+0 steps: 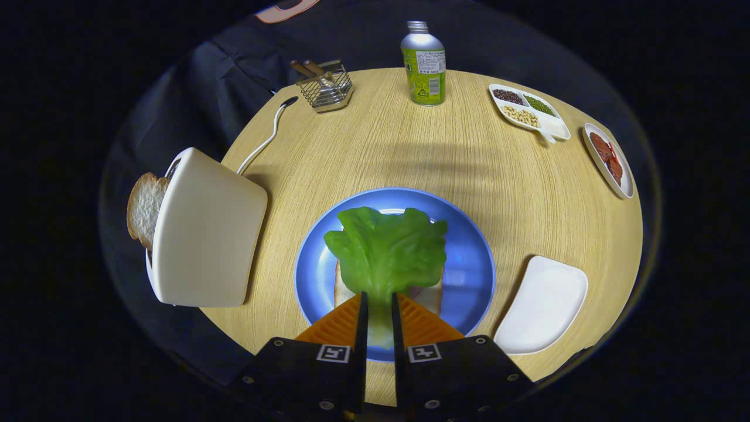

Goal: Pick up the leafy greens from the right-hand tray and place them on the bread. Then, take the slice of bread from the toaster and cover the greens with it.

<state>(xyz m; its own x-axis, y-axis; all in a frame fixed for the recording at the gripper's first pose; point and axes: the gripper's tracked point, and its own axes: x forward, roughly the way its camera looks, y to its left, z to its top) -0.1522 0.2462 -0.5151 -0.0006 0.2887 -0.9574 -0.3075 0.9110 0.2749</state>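
My gripper is shut on the pale stem of the leafy greens, its two orange fingers pressing from either side. The green leaf spreads out ahead of the fingers, over a slice of bread lying on the blue plate. The leaf covers most of that bread; I cannot tell whether it touches it. To the left of the plate stands the white toaster, with a slice of toast sticking out of its slot. Right of the plate lies the white tray, bare.
At the far side of the round wooden table stand a green-labelled metal bottle and a wire basket. A divided dish of beans and a small dish of red slices sit far right. The toaster's cord trails back.
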